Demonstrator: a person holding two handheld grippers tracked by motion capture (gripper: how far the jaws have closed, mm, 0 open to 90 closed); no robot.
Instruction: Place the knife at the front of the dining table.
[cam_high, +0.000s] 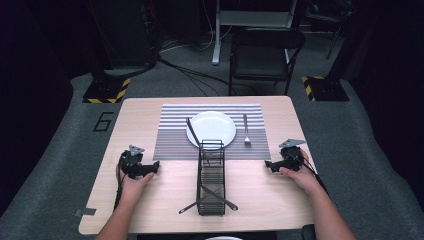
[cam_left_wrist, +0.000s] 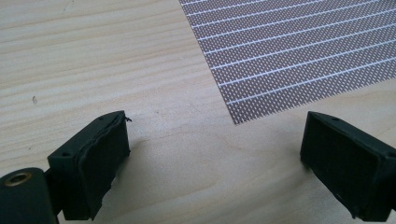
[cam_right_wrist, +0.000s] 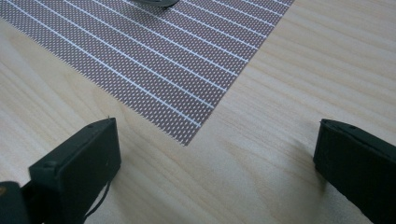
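Observation:
A white plate (cam_high: 212, 127) sits on a striped placemat (cam_high: 172, 142) in the middle of the wooden table (cam_high: 150, 200). A dark knife (cam_high: 192, 132) leans on the plate's left rim and a fork (cam_high: 246, 130) lies to its right. My left gripper (cam_high: 151, 168) rests on the table at the left, open and holding nothing; its pads (cam_left_wrist: 100, 158) stand wide apart near the placemat's corner (cam_left_wrist: 238, 114). My right gripper (cam_high: 271, 165) rests at the right, also open, jaws spread beside the placemat's other near corner (cam_right_wrist: 187, 135).
A black wire cutlery basket (cam_high: 211, 177) lies lengthwise in front of the plate, with two dark utensils (cam_high: 222, 200) sticking out at its near end. The end of a metal utensil (cam_right_wrist: 154, 2) shows at the top of the right gripper view. A folding chair (cam_high: 265, 50) stands beyond the table.

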